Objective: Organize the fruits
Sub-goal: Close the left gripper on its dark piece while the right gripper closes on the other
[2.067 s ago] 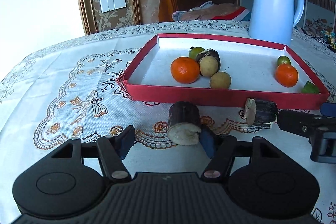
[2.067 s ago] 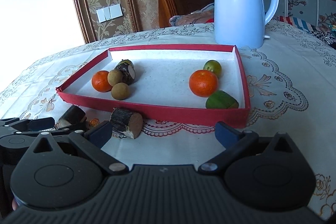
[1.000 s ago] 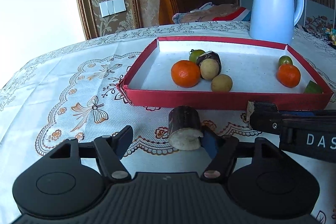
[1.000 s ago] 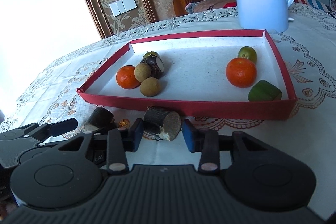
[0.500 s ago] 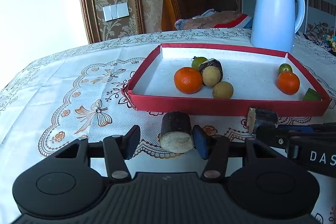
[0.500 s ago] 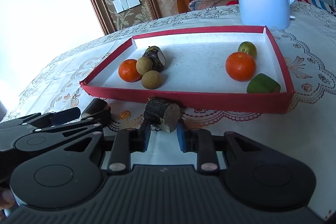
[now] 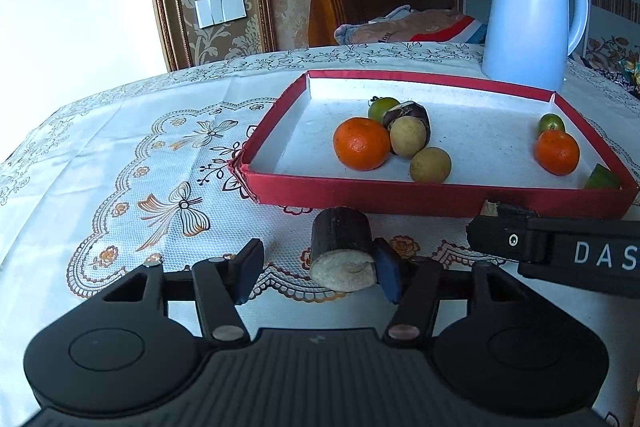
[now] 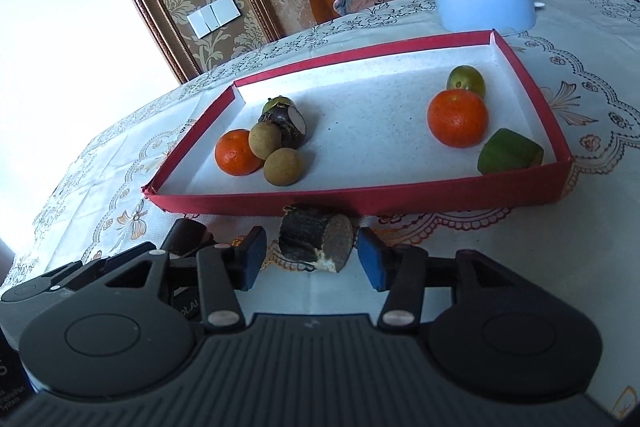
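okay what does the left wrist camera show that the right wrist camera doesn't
Only the left wrist view shows the whole kettle, lid and spout included, and the pale cut end of the dark cane piece between the left gripper fingers; its jaws are opening, one pad touching the piece.

Only the right wrist view shows the second cane piece in full, lying untouched between the opening jaws of the right gripper.

Both show the red tray with two oranges, two brown longans, two green fruits, a dark piece and a green piece.
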The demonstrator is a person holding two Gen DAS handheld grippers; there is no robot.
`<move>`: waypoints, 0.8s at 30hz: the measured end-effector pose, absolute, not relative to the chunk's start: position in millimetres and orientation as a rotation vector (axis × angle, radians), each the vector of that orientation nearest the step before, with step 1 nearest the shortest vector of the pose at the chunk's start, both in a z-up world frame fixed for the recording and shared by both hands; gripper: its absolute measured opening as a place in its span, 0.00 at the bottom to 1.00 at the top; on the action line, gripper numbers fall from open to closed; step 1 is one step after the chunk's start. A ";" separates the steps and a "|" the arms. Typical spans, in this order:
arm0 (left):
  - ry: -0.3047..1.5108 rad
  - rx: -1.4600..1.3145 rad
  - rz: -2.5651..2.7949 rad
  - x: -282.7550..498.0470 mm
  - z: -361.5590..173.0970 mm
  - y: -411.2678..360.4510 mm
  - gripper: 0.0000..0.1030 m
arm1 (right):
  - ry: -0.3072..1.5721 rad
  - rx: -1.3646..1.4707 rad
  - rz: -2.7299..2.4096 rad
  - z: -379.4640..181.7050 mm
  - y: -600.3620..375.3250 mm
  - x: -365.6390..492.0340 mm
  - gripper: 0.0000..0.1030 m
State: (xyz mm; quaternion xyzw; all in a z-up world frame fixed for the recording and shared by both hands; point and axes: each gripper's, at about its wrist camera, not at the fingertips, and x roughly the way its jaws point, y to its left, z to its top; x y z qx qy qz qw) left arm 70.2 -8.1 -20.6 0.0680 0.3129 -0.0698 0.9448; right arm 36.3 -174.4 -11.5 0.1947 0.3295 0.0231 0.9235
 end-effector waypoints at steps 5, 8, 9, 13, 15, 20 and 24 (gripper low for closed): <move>0.639 0.134 -0.142 70.6 -20.7 -6.8 0.57 | 0.672 0.388 0.038 -12.8 -175.2 37.7 0.37; 0.634 0.132 -0.148 70.2 -21.1 -6.3 0.55 | 0.662 0.333 0.037 -12.0 -169.3 36.1 0.36; 0.632 0.131 -0.153 69.8 -20.9 -6.3 0.52 | 0.658 0.314 0.039 -10.9 -167.7 34.2 0.36; 0.603 0.146 -0.171 64.9 -19.0 -9.3 0.38 | 0.644 0.267 0.048 -9.2 -163.9 28.3 0.32; 0.602 0.146 -0.175 64.9 -18.8 -10.0 0.36 | 0.639 0.246 0.051 -8.6 -163.0 25.4 0.32; 0.605 0.135 -0.186 65.1 -18.4 -9.1 0.32 | 0.623 0.201 0.051 -7.3 -162.8 17.6 0.32; 0.585 0.130 -0.187 61.3 -16.6 -7.8 0.32 | 0.611 0.194 0.052 -6.1 -165.7 12.8 0.30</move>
